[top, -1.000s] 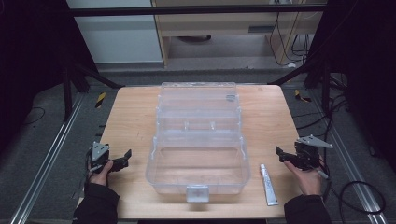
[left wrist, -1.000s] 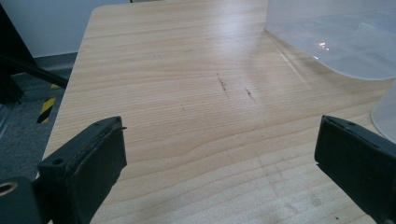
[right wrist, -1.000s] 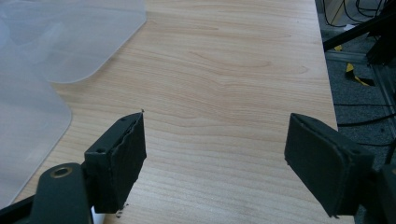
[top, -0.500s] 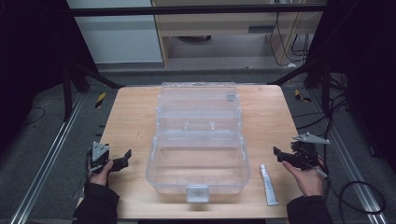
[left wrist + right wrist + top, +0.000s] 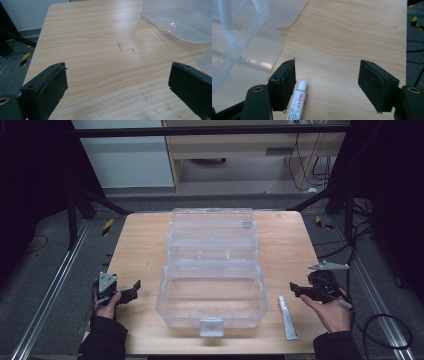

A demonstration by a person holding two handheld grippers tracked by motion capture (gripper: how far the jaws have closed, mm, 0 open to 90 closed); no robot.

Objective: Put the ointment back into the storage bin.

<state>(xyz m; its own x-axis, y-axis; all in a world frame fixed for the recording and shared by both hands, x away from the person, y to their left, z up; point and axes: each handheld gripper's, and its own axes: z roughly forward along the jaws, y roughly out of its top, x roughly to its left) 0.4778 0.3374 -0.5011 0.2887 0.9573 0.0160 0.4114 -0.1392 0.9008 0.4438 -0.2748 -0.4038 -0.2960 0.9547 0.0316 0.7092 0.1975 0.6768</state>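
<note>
– Two grippers from above, one at each near corner of the counter (image 5: 140, 245). Why so far apart?
– Probably to leave room for the clear box (image 5: 163, 295) in the middle. Stands open, lid tipped back toward the far edge, latch facing the person; looks ready to receive something.
– And the something?
– Most likely the tube (image 5: 288, 319). Lies flat on the counter just right of the box, apart from its wall, cap end pointing away from the person. Near the right gripper (image 5: 294, 290), hence within easy reach of that hand.
– Left gripper (image 5: 134, 289)?
– Parked by the left edge, well apart from the box, pointing toward it. Seemingly waiting.
– Now along the left gripper (image 5: 117, 85).
– Wide-spread, released jaws, with nothing but bare wood between. Corner of the box (image 5: 180, 20) up at the right, untouched.
– Along the right gripper (image 5: 327, 85), then.
– Jaws just drawing closer together, yet gripping nothing: held above the counter, pads clear of everything. Tube (image 5: 298, 102) down on the wood, showing just inside the left-hand jaw, white cap forward. Box (image 5: 237, 50) wall off to the left.
– Lined up for a pick?
– Seems so, though off-centre; calls for a shift toward the tube before lowering and clenching.
</note>
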